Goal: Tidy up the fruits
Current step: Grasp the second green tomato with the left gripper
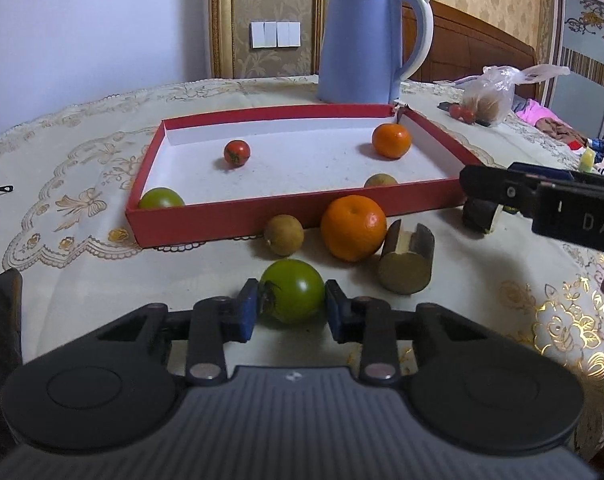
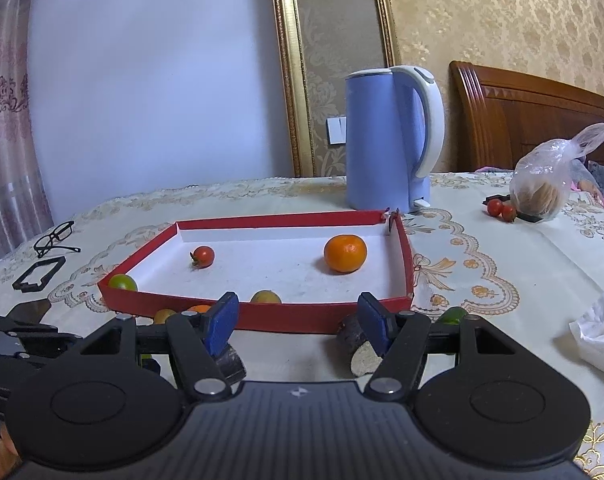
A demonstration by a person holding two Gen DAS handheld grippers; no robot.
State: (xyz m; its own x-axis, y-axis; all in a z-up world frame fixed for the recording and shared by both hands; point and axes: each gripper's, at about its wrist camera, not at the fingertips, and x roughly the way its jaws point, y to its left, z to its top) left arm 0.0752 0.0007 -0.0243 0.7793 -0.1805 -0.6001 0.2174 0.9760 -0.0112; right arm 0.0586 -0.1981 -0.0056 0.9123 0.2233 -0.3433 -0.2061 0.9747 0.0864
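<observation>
Green tomato (image 1: 293, 296) between tool (image 1: 290, 312) pads (touching)

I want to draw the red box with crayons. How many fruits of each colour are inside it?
red tomato: 1
orange: 1
green tomato: 1
brown fruit: 1
Total in the box: 4

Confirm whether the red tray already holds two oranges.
No: the red tray holds one orange; the other orange sits on the tablecloth outside.
</observation>
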